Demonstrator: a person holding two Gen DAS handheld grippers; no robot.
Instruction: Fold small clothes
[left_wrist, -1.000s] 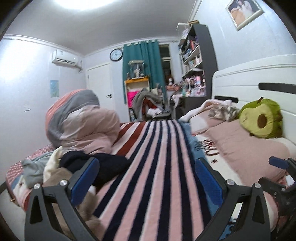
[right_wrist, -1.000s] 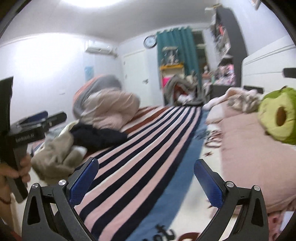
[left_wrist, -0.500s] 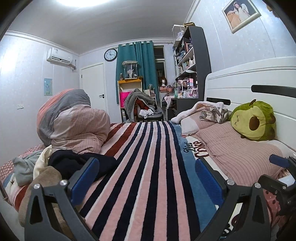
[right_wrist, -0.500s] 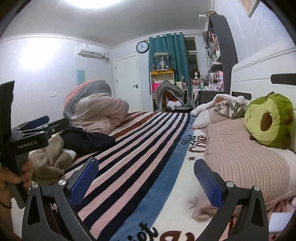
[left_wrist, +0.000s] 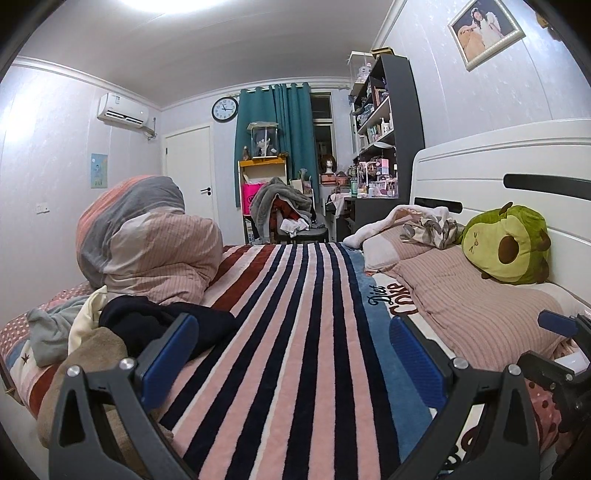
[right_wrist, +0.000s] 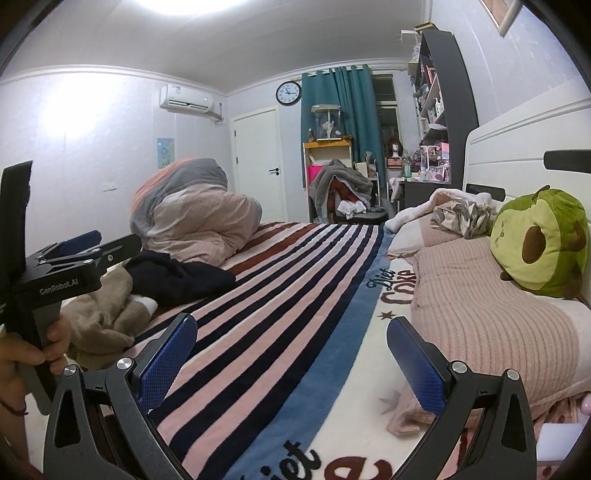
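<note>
Clothes (left_wrist: 122, 332) lie crumpled in a heap on blanket (left_wrist: 295, 332).

The striped blanket (left_wrist: 295, 332) lies bare in the middle, between the clothes pile (left_wrist: 110, 332) and the pillow (left_wrist: 480, 314).

This is a bedroom in a home. A bed (left_wrist: 295, 332) with a striped blanket fills most of the view, with a white headboard (left_wrist: 498, 166), pillows (left_wrist: 480, 314) and an avocado plush toy (left_wrist: 506, 245) along one side. A bundled duvet (left_wrist: 147, 243) and a heap of loose clothes (left_wrist: 110, 332) sit on the other side. Around the walls are a door (left_wrist: 190, 177), teal curtains (left_wrist: 280, 122), a clock (left_wrist: 225, 109), an air conditioner (left_wrist: 123, 110), a framed photo (left_wrist: 485, 31) and crowded shelves (left_wrist: 384, 110) beside a desk with cosmetics.
</note>
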